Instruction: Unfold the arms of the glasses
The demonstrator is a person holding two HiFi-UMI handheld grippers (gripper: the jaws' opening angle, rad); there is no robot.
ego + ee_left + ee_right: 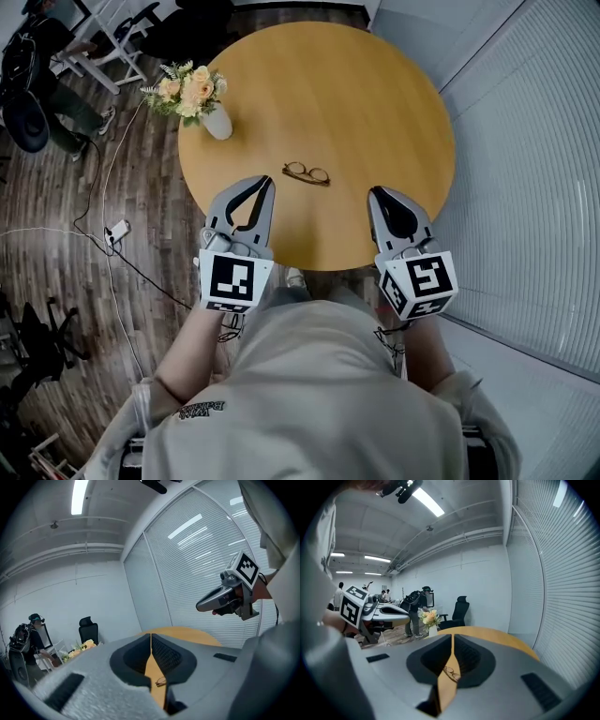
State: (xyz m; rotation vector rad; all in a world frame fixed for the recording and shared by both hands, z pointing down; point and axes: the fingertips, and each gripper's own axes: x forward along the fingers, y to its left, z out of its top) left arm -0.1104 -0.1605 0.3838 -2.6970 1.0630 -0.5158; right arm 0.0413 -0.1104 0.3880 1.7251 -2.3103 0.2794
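Observation:
The glasses (pixel 307 173) lie folded on the round wooden table (pixel 375 103), lenses side by side, a little in from its near edge. My left gripper (pixel 269 182) hovers just left of them, and its jaws are shut with nothing held. My right gripper (pixel 374 191) hangs over the table's near edge to their right, also shut and empty. In the left gripper view the glasses (pixel 161 682) show small through the slit below the meeting jaws (pixel 151 635). In the right gripper view the glasses (pixel 451 672) lie ahead on the tabletop, below the jaws (pixel 452 635).
A white vase of flowers (pixel 208 111) stands at the table's left edge. Cables (pixel 112 234) and chairs (pixel 141 28) sit on the dark wood floor to the left. A wall of blinds (pixel 525 141) runs along the right. People stand in the far room (pixel 415 609).

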